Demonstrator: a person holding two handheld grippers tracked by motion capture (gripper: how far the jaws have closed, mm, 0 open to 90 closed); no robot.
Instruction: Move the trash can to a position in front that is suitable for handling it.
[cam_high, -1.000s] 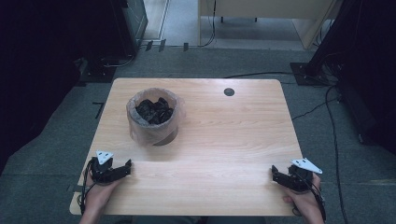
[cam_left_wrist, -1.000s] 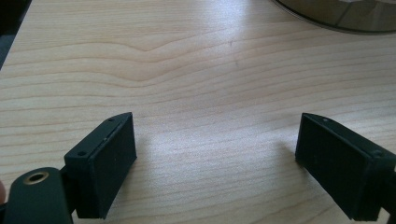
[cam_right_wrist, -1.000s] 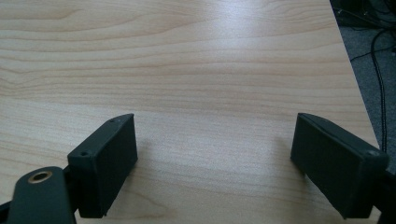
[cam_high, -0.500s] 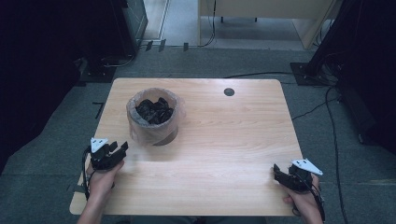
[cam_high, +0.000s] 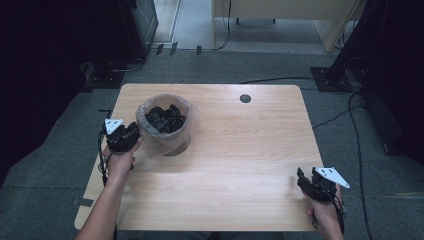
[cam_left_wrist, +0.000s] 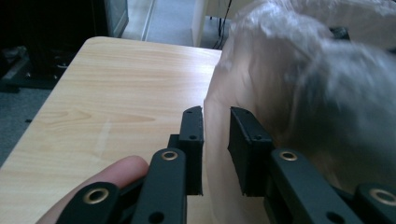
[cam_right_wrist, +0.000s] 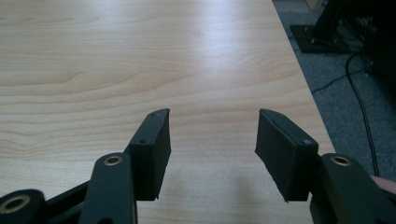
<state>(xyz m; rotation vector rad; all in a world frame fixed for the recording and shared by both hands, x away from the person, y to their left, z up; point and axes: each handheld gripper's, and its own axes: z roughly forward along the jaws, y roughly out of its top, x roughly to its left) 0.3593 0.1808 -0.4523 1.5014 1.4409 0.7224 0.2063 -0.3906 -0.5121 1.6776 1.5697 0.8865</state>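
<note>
A round bin (cam_high: 164, 141) lined with a clear plastic bag (cam_left_wrist: 299, 79) stands on the left half of the wooden table (cam_high: 240, 150), with dark scraps (cam_high: 165, 118) inside. My left gripper (cam_high: 134, 134) is up against the bin's left side. Its jaws have just been closing and stand narrowly apart around a fold of the bag's film (cam_left_wrist: 215, 122); I see a gap beside the film, not a firm pinch. My right gripper (cam_high: 301, 176) rests near the table's front right corner. Its jaws (cam_right_wrist: 212, 126) have also been closing and are still wide apart over bare wood.
A small dark round hole (cam_high: 245, 98) sits in the tabletop near the far edge. Cables (cam_high: 350, 115) run over the grey floor to the right of the table. Dark equipment stands beyond the far left corner.
My left hand has moved forward and up from the front left edge to the bin's side, and its jaws have narrowed. The right gripper stayed in place while its jaws narrowed.
</note>
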